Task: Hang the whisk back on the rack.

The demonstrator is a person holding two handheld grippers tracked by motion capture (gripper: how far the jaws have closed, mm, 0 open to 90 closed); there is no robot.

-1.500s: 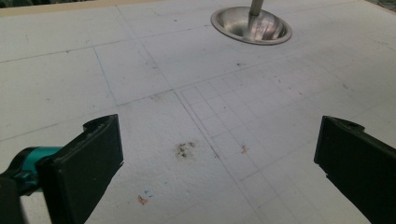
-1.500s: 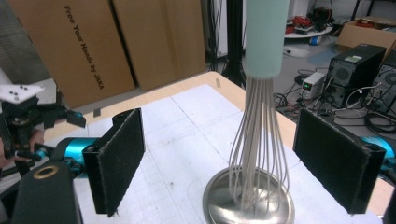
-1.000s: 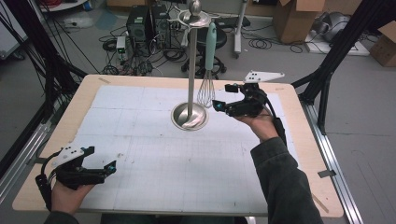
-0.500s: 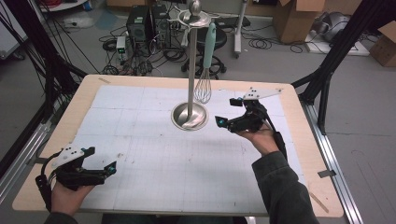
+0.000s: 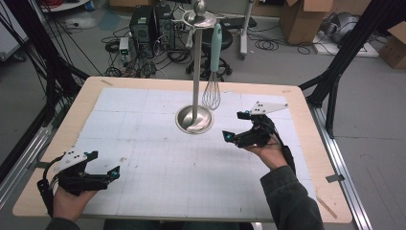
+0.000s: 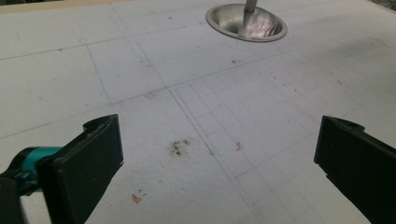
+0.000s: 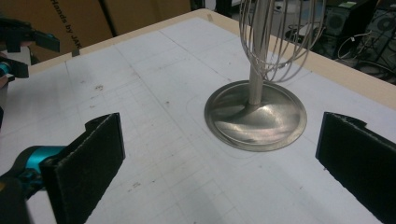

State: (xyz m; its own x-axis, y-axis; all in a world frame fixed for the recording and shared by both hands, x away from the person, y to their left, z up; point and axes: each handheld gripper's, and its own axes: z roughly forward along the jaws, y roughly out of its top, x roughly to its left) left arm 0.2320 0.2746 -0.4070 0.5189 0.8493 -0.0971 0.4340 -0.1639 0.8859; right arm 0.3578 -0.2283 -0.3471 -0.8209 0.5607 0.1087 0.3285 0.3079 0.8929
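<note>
A: Far left, the left gripper (image 5: pixel 98 176) rested near the front-left corner of the worktop (image 5: pixel 119 91), jaws spread wide with nothing between them, just the white gridded mat (image 6: pixel 196 116) below.

B: Moving to the centre, the steel stand (image 5: pixel 194 72) stood on its round base (image 5: pixel 194 120), and the whisk (image 5: pixel 211 91) hung from the top ring by its pale green handle (image 5: pixel 216 45), wires just right of the pole, clear of the base.

A: And on the right, the right gripper (image 5: pixel 237 127) sat near the base, jaws wide and empty, well below the whisk.

B: Its own camera caught the whisk wires (image 7: pixel 280 37) up high, so the reach probably meant rising first. Whether the handle hooked onto or through the ring, I couldn't quite tell from there.

A: Best approach, I'd say: come level with the handle, close squarely across it, then lift straight up before pulling away, so the stand didn't tip.
</note>
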